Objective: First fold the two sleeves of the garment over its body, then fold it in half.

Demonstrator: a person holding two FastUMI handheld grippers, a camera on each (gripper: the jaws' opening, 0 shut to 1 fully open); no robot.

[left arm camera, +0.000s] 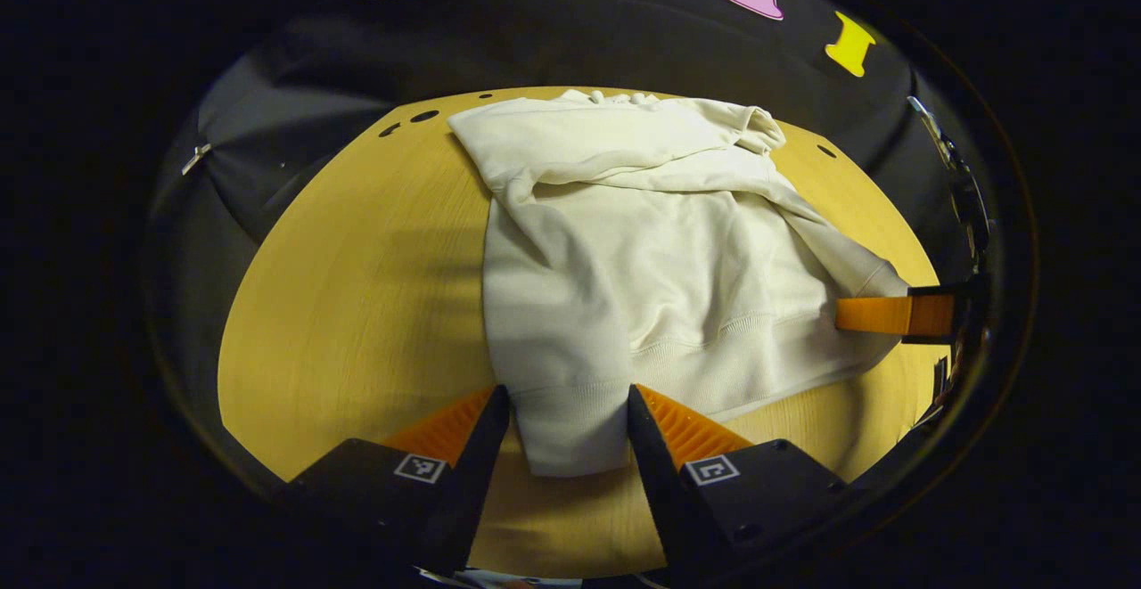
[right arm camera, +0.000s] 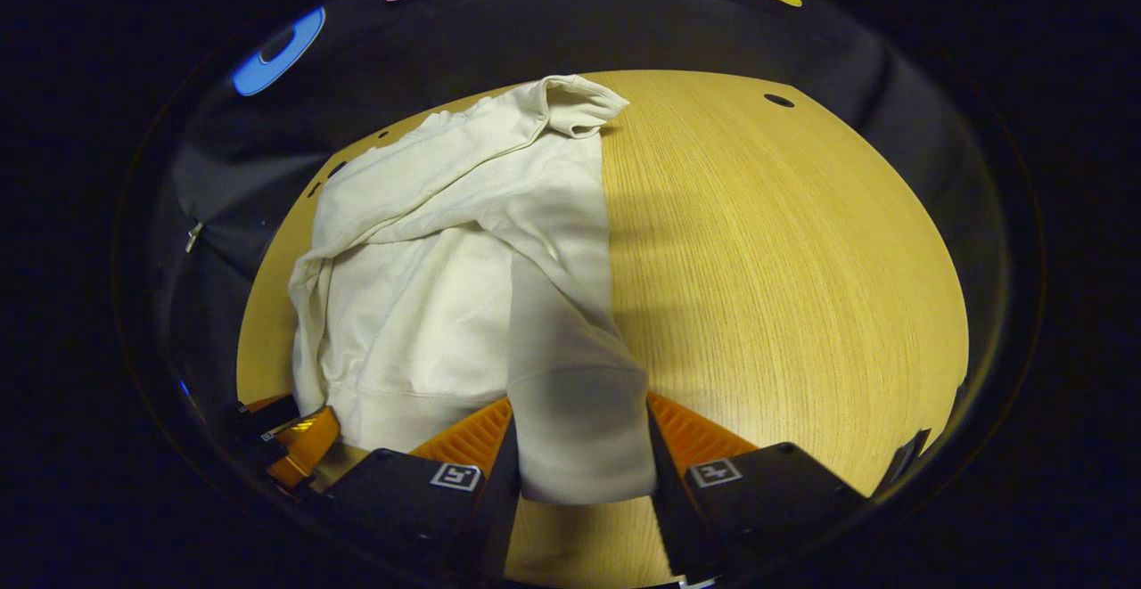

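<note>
1. Garment (left arm camera: 660, 250) lies on the desk (left arm camera: 357, 304), both sleeves drawn over its body.
2. Left gripper (left arm camera: 567, 429) fingers clamp one sleeve cuff (left arm camera: 570, 433).
3. Right gripper (right arm camera: 581, 446) fingers clamp the other cuff (right arm camera: 584, 437), ready for laying flat.

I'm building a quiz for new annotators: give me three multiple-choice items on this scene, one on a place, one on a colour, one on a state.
1. Where does the sweatshirt lie?
A. on the wooden table
B. on a chair
C. on the floor

2. The sweatshirt's colour?
A. red
B. cream
C. navy

3. What sits between the left gripper fingers?
A. nothing
B. a sleeve cuff
C. a hanger

Answers: 1 A, wood grain surrounds the cloth; 2 B, pale cloth in both views; 3 B, the ribbed cuff sits between the fingers.
</note>
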